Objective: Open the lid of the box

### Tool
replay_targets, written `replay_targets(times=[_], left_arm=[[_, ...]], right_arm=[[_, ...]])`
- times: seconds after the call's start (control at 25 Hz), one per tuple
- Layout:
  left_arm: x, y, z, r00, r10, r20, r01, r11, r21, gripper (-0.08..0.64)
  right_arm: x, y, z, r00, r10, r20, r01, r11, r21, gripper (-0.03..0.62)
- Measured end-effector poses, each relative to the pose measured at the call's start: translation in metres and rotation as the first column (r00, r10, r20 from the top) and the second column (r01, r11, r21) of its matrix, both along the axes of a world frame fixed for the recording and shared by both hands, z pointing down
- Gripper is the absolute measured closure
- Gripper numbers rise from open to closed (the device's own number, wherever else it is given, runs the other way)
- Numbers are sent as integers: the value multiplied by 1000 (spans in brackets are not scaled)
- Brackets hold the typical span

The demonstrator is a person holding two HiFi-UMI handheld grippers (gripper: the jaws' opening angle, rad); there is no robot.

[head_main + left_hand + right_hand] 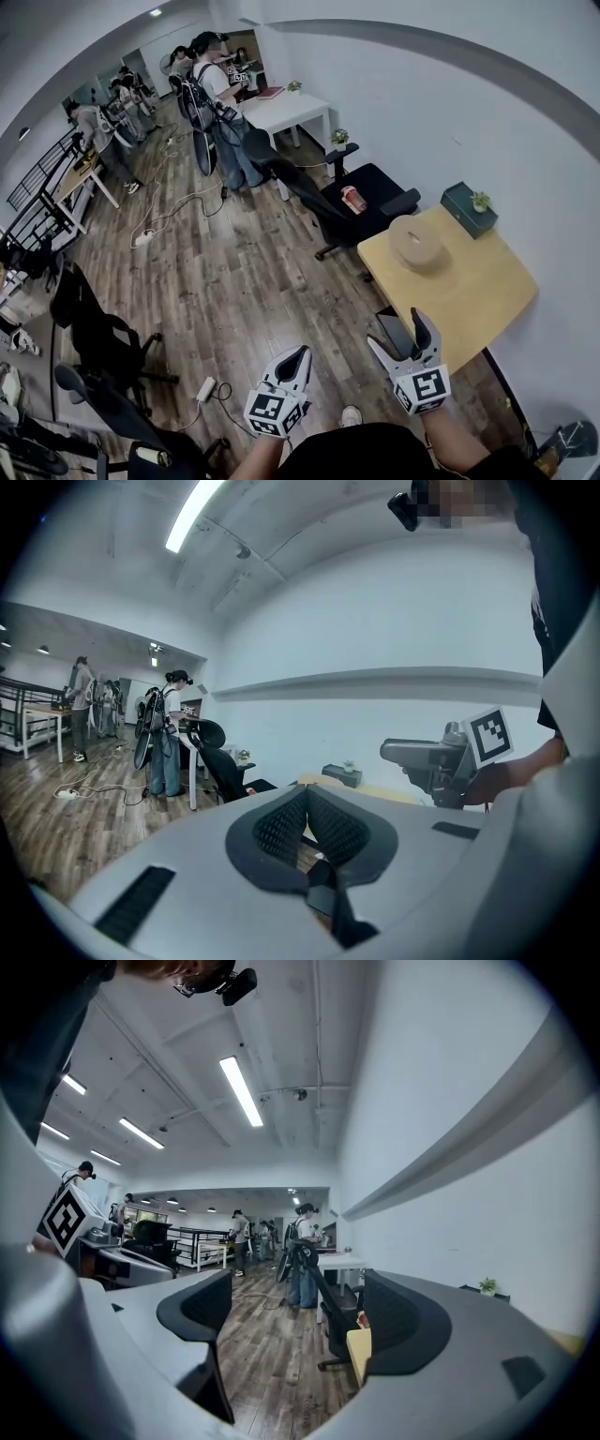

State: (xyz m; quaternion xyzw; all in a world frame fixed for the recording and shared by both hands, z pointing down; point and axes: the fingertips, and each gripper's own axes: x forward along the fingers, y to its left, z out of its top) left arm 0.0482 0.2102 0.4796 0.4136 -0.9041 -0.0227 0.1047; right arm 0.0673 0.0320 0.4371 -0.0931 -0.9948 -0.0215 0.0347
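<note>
The round tan lidded box (419, 246) lies straight ahead of the wide-open right gripper (398, 330); the closed left gripper (296, 360) is farther

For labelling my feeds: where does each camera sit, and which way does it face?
Head view: on the head, steeply down at yellow table and round box; left tool, right tool show.
Left gripper view: on left tool, facing the table; right tool shows.
Right gripper view: on right tool, facing down the room; left tool shows.
All share the black chair.
</note>
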Motion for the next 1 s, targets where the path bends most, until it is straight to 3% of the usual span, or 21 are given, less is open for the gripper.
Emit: replay_targets(times=[0.6, 1.0], left_arm=[[-49, -37, 17, 999, 21, -25, -21, 1000, -2, 541], [-132, -58, 19, 995, 99, -25, -99, 995, 6, 541]], right_arm=[[-51, -39, 18, 1000, 10, -20, -11, 1000, -16, 150], [-127, -49, 26, 997, 69, -37, -69, 997, -22, 150]])
